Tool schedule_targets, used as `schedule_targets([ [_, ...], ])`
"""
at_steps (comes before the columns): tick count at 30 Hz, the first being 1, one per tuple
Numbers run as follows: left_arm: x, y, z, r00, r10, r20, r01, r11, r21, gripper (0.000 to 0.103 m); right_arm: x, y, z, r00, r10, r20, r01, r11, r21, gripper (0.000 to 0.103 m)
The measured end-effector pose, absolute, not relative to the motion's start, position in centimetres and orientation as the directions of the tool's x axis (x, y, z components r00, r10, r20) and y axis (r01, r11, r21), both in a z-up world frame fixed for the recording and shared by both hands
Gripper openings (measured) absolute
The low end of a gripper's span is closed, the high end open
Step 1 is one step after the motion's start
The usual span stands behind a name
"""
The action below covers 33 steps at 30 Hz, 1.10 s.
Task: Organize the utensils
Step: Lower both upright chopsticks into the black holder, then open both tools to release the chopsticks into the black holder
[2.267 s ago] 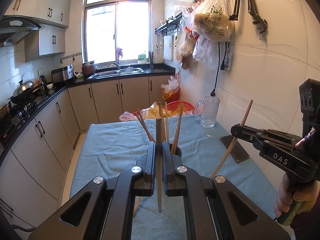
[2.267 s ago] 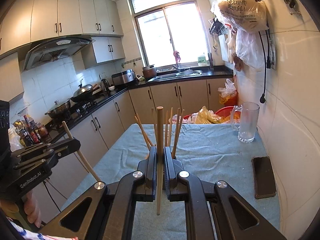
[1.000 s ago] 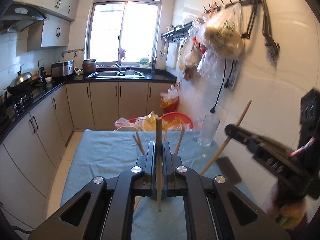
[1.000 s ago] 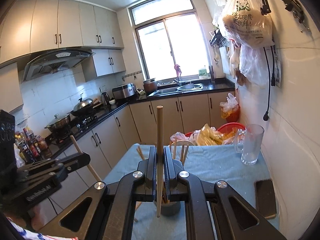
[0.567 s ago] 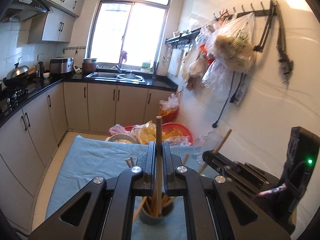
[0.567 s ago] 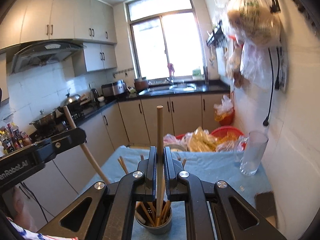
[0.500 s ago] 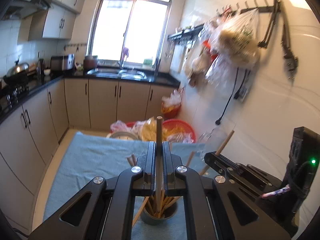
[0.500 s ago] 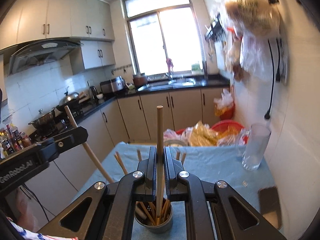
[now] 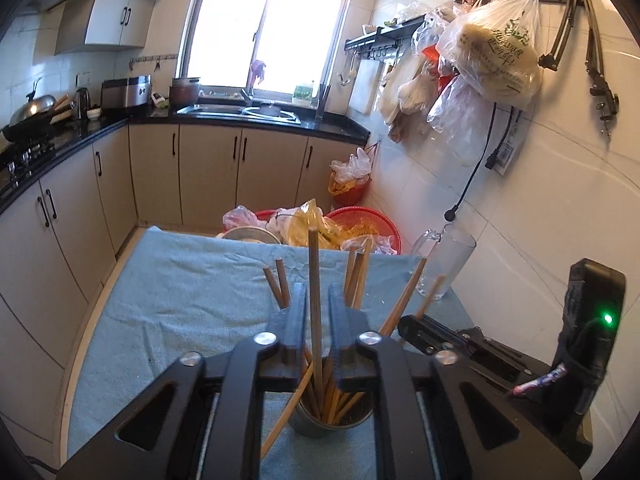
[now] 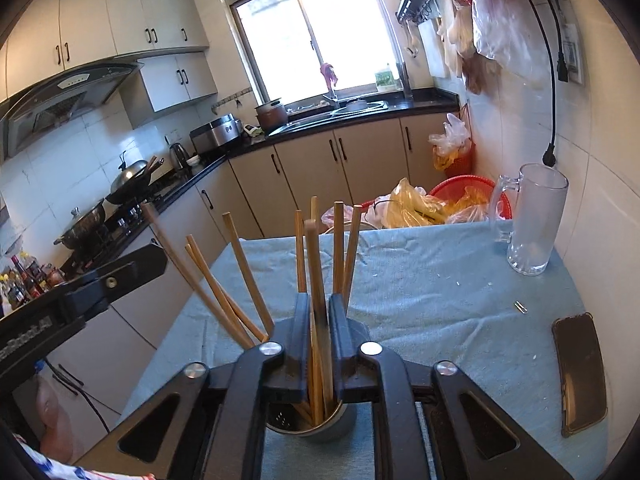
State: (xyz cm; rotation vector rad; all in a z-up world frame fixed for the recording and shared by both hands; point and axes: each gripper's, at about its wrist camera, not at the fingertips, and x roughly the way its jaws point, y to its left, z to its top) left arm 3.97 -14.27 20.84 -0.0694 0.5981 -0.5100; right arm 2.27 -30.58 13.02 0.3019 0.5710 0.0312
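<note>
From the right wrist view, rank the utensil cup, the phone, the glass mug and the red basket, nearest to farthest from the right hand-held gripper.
1. Utensil cup: directly under the right hand-held gripper.
2. Phone: lying flat, right edge of the table.
3. Glass mug: far right corner, by the wall.
4. Red basket: beyond the table's far edge.

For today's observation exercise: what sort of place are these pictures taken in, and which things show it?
A home kitchen, most likely. A sink sits under the window, a wok rests on the gas hob, and a range hood hangs above it.
</note>
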Motion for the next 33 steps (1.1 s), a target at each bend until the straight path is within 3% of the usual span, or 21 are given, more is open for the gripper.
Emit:
schedule_targets([
  [1, 3.6, -14.1, 21.1, 0.715, -0.475, -0.513, 0.438, 0.876, -0.202, 0.028, 2.2, -30.6, 13.1, 0.844, 0.11, -0.524, 0.055, 0.956, 0.289, 0.028],
  [3, 3.0, -13.6, 21.5, 0.729, -0.471, -0.496, 0.433, 0.879, -0.199, 0.036, 2.1, -30.6, 13.4, 0.849, 0.107, -0.517, 0.053, 0.957, 0.285, 0.031],
  [8, 1.4, -12.2, 22.2, 0.745, -0.465, -0.479, 0.419, 0.884, -0.206, 0.043, 1.1, -30.6, 14.3, 0.86, 0.097, -0.5, 0.055, 0.958, 0.282, 0.037],
  [12, -0.3, -10.7, 22.3, 0.765, -0.442, -0.468, 0.39, 0.897, -0.209, 0.059, -0.6, -30.9, 15.1, 0.874, 0.087, -0.479, 0.067, 0.953, 0.295, 0.048],
  [19, -2.9, -8.1, 20.0, 0.765, -0.401, -0.503, 0.344, 0.916, -0.207, 0.065, -4.4, -31.0, 14.4, 0.871, 0.07, -0.487, 0.091, 0.95, 0.3, 0.056],
  [33, -8.4, -6.4, 12.0, 0.663, -0.328, -0.673, 0.252, 0.944, -0.212, 0.068, -10.3, -29.6, 6.8, 0.784, 0.03, -0.621, 0.179, 0.946, 0.272, 0.057],
])
